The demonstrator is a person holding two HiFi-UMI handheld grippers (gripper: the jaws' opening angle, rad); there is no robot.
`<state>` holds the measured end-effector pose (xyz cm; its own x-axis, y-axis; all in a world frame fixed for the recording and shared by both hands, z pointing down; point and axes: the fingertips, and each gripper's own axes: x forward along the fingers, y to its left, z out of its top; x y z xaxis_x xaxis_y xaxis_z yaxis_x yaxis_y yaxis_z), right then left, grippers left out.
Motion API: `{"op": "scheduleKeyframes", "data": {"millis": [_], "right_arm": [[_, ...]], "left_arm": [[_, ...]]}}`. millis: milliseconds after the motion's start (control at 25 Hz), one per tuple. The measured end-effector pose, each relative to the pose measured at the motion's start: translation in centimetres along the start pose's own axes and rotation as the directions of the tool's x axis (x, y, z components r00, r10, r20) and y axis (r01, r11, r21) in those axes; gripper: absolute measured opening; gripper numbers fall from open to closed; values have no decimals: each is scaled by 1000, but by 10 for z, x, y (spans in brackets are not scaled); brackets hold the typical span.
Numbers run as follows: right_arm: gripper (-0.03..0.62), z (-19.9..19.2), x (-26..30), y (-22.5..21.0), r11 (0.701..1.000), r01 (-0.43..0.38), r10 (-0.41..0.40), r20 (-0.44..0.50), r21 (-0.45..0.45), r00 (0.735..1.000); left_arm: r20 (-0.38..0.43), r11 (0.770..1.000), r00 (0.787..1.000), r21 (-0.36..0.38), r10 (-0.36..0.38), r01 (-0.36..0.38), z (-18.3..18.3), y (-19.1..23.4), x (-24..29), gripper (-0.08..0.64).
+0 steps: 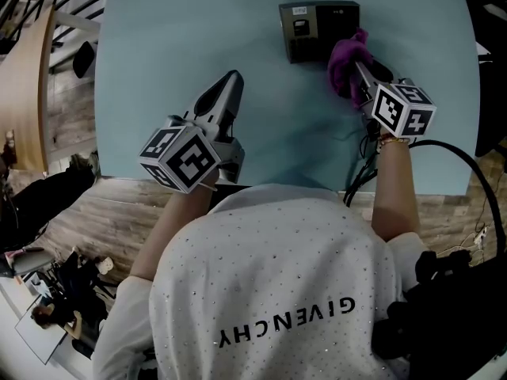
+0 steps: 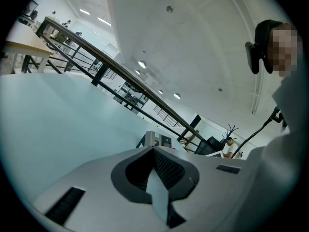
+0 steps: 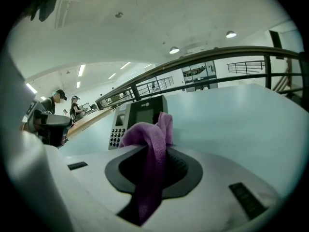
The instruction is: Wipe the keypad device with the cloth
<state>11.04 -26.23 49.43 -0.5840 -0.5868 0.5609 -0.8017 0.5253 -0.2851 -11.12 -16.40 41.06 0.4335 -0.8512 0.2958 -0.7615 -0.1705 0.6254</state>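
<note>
The keypad device (image 1: 319,30) stands at the table's (image 1: 158,54) far edge, right of the middle. The right gripper (image 1: 354,74) is clamped on the purple cloth (image 1: 345,60), whose bunch meets the device's near right corner. The left gripper (image 1: 232,77), jaws together and empty, hangs over bare table well left of the device. Black cables (image 1: 360,172) cross the near edge.

Even, bright light came from the ceiling lights (image 3: 174,50), no harsh glare. Shadows on the tabletop (image 1: 158,70) were faint and soft. Both gripper views were fisheye: railing (image 3: 217,54) bowed, corners vignetted black. Head view bent at its edges, slightly soft. Close to the lens the cloth (image 3: 147,178) blurred a bit.
</note>
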Motion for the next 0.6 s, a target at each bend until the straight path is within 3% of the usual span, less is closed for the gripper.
{"op": "scheduleKeyframes", "data": {"millis": [200,400,480,600], "right_arm": [[72,-2,-10,-30,995,89,-89,-1,36,996],[72,-9,-15,-54,984,176,-176,-41,-11,984],[71,1,-18,-56,983,180,-180,-3,23,984],[71,37,-22,-52,981,150,-166,136,121,977]], "left_arm": [[-4,1000,1000,4,-11,11,-1,-4,4,0],[-12,1000,1000,4,-15,15,-4,-6,5,0],[-15,1000,1000,6,-14,14,-4,-6,4,0],[-15,1000,1000,6,-9,10,-5,-6,3,0]]}}
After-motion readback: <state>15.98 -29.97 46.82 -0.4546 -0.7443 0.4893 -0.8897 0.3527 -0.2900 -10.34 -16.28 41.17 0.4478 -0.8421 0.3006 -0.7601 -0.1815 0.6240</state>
